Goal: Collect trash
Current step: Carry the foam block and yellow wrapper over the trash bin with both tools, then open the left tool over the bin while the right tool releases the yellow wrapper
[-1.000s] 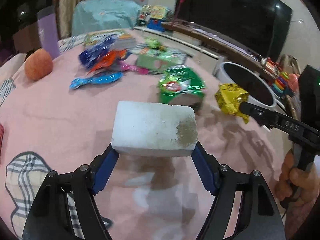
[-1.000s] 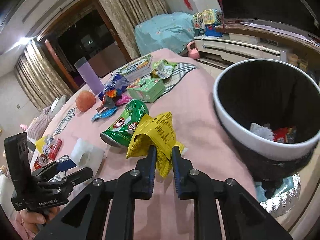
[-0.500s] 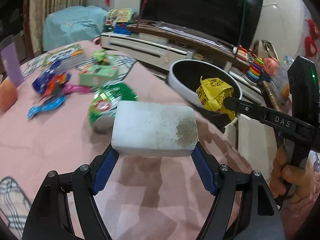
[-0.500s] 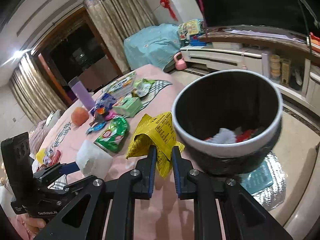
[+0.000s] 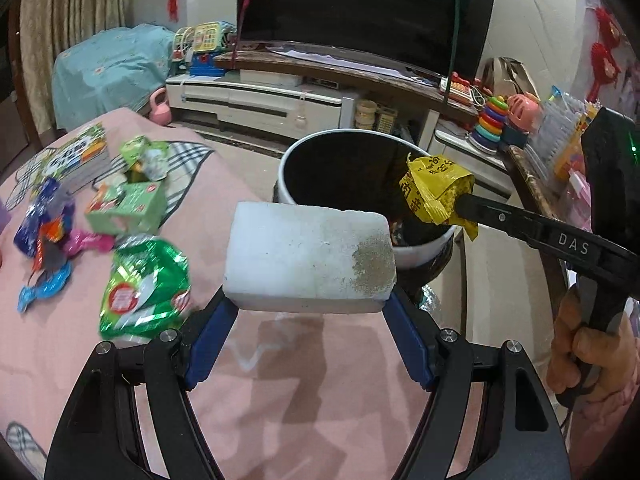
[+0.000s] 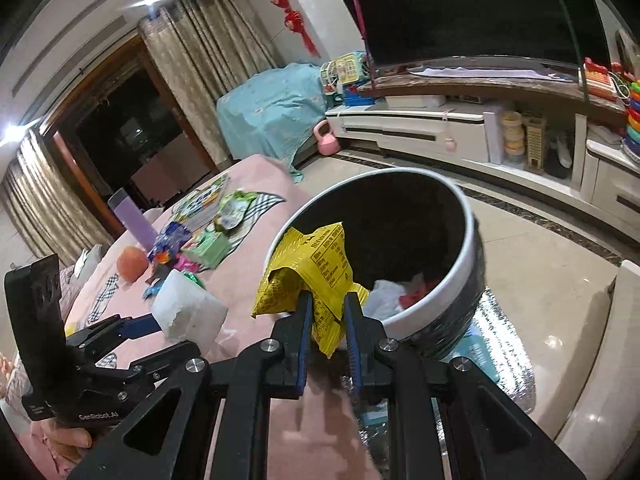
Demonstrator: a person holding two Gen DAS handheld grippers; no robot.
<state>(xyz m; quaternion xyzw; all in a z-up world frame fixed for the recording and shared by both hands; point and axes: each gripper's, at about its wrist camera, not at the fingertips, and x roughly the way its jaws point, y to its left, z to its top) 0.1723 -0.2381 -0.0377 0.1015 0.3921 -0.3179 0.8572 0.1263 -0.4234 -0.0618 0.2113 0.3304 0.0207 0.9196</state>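
Trash is riding in both grippers at once. The left gripper (image 5: 310,308) is clamping a white foam block (image 5: 308,258) between widely spread fingers (image 5: 210,334), the blue pads pressing on its two short ends so the long, bulky piece is sitting crosswise and level in front of them. The right gripper (image 6: 326,312) is pinching a crumpled yellow wrapper (image 6: 310,270) between fingers drawn nearly together; the thin foil needs only a narrow bite, and most of it is fanning out above the tips.

Beyond both sets of fingers the bin (image 6: 474,240), dark inside with a white rim, is standing on the floor just off the edge of the pink-covered surface (image 5: 60,340). Some white and red scraps are already lying in its bottom. In the left wrist view the wrapper is hanging over the bin's mouth, while the block is sitting short of the near rim, above the cloth. Both loads seem to be heading for a drop, and the wrapper looks closer to release.

Back on the surface, to the left of the left fingers, a green snack bag (image 5: 146,288), a green carton (image 5: 128,208) and a cluster of bright wrappers (image 5: 44,232) are waiting, so plenty of collecting appears to remain.
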